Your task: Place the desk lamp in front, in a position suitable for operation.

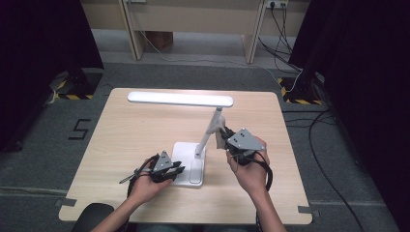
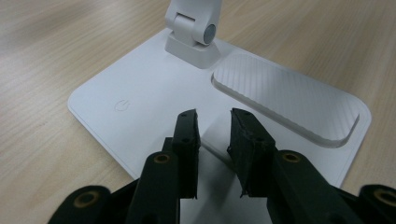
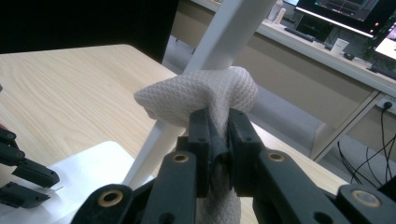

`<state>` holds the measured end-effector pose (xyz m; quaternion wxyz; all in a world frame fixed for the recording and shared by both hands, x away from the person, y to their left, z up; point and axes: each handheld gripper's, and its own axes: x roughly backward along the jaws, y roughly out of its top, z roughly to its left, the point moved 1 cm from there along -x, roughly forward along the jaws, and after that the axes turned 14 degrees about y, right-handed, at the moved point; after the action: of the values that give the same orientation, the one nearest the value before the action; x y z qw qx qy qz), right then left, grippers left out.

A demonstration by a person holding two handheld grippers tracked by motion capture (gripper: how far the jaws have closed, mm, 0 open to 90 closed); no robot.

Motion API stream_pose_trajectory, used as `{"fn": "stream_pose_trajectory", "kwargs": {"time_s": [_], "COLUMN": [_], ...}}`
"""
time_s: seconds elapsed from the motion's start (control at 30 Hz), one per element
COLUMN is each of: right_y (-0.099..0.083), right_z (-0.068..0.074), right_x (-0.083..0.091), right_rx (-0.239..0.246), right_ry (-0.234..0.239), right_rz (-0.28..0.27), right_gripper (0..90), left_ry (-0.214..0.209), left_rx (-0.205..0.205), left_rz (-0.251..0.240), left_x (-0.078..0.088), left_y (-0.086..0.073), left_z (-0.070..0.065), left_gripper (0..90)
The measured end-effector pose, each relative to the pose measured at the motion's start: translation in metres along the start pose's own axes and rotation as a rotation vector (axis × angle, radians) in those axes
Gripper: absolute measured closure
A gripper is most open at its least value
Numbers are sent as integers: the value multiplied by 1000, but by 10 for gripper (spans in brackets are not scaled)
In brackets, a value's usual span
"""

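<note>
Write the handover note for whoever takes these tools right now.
Right tool: shut on the white cloth, pressed against the lamp arm.
Left tool: jaws slightly apart with nothing between them, over the front of the lamp base.
Lamp stands on the table, near its middle.
Done: cloth gripped and brought to the arm.
Left: probably wiping along the arm while the left tool steadies the base.

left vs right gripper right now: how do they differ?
Jaws: the left gripper stands with a gap and nothing between its pads; the right gripper is shut on a white cloth.
Contact: the left gripper rests its tips on the lamp base; the right gripper presses the cloth against the lamp's slanted arm.
Height: in the high view the left sits low at the base, the right higher up the arm.
Shared: both have black jaws and are hand-held.
</note>
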<state>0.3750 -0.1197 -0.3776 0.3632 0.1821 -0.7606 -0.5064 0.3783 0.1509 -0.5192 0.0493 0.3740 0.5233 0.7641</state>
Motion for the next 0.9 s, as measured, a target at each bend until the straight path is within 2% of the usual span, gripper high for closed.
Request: {"fn": "stream_pose_trajectory", "kwargs": {"time_s": [0.2, 0.43, 0.63, 0.9], "right_y": [-4, -11, -14, -16], "right_z": [1, 5, 6, 8], "right_x": [-3, -7, -9, -12], "right_rx": [-8, -17, -23, -27], "right_ry": [16, 35, 39, 42], "right_rz": [-5, 6, 12, 15], "right_gripper": [821, 820, 820, 820], "left_ry": [-2, 8, 8, 13], "left_rx": [9, 1, 6, -7], "left_rz": [0, -3, -5, -4], "left_x": [0, 0, -1, 0], "left_y": [0, 0, -1, 0], "left_z": [1, 0, 0, -1], "left_gripper": [712, 711, 712, 715]}}
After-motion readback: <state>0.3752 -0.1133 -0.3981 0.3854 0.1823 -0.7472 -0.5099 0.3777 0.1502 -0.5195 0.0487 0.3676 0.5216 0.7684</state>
